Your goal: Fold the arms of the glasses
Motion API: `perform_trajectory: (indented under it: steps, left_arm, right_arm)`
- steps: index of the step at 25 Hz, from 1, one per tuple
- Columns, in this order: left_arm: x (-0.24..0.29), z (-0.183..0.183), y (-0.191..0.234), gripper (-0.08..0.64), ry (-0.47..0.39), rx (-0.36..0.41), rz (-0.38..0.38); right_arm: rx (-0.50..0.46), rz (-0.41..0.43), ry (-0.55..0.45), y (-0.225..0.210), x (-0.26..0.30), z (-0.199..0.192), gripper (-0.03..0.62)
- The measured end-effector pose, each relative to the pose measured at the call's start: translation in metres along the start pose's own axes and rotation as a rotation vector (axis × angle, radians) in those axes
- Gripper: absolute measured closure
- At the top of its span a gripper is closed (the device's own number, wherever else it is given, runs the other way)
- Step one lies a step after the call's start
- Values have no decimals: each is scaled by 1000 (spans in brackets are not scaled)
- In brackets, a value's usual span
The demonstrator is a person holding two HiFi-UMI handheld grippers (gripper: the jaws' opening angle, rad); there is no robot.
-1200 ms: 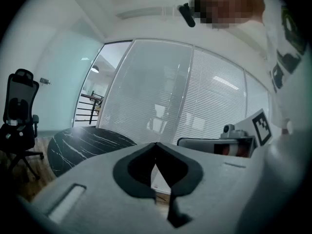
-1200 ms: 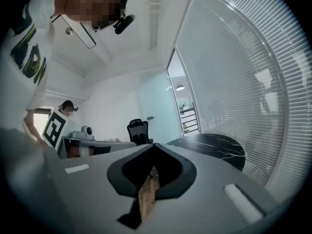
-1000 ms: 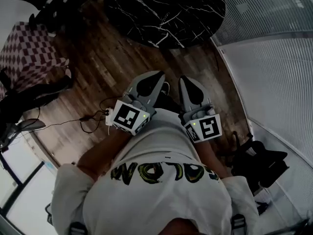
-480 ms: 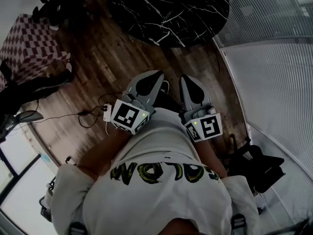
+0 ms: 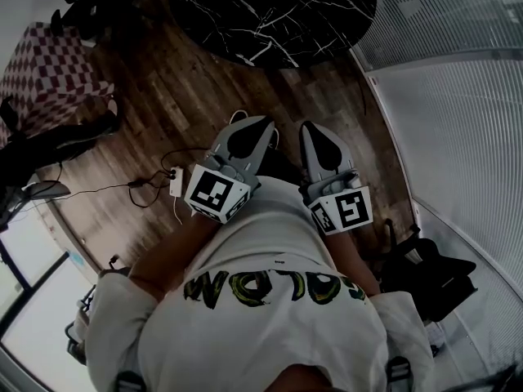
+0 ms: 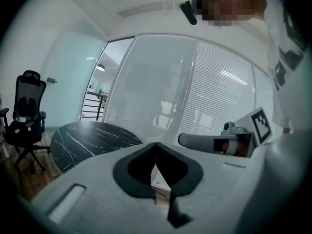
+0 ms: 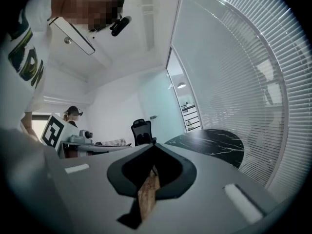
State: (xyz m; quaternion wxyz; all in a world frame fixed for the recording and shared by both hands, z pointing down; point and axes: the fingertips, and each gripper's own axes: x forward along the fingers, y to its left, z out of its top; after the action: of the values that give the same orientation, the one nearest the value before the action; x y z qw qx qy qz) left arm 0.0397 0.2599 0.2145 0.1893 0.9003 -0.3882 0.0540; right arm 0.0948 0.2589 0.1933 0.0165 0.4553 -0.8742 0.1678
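No glasses show in any view. The person holds both grippers side by side in front of the chest, above the wooden floor. In the head view the left gripper [image 5: 263, 122] and the right gripper [image 5: 310, 129] point toward a round black marble table [image 5: 278, 15]. The left gripper [image 6: 156, 144] has its jaw tips meeting, with nothing between them. The right gripper [image 7: 154, 144] is likewise shut and empty. Each gripper view catches the other gripper beside it: the right gripper [image 6: 214, 143] and the left gripper [image 7: 83, 139]. The marble table [image 6: 87, 140] lies ahead and bears nothing that I can make out.
A checkered seat [image 5: 49, 72] stands at the far left, and a black office chair [image 6: 27, 116] is near the table. A white power strip [image 5: 174, 184] with cables lies on the floor. A blinds-covered glass wall [image 5: 458, 96] runs along the right. Another person [image 7: 73, 113] stands in the distance.
Both grippers stay shut and keep their place before the body. In the head view the floor, power strip and table have slid slightly up and to the left.
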Motion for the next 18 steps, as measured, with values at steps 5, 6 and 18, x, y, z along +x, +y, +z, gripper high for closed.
perform_trajectory:
  steps: [5, 6, 18]
  left_arm:
    - [9, 1, -6, 558, 1, 7, 9]
    - [11, 0, -7, 558, 4, 9, 7]
    - [25, 13, 10, 558, -3, 20, 17]
  right_arm:
    - [13, -9, -6, -12, -8, -1, 589]
    - [16, -9, -7, -14, -9, -2, 589]
    - [11, 1, -12, -24, 13, 7, 589]
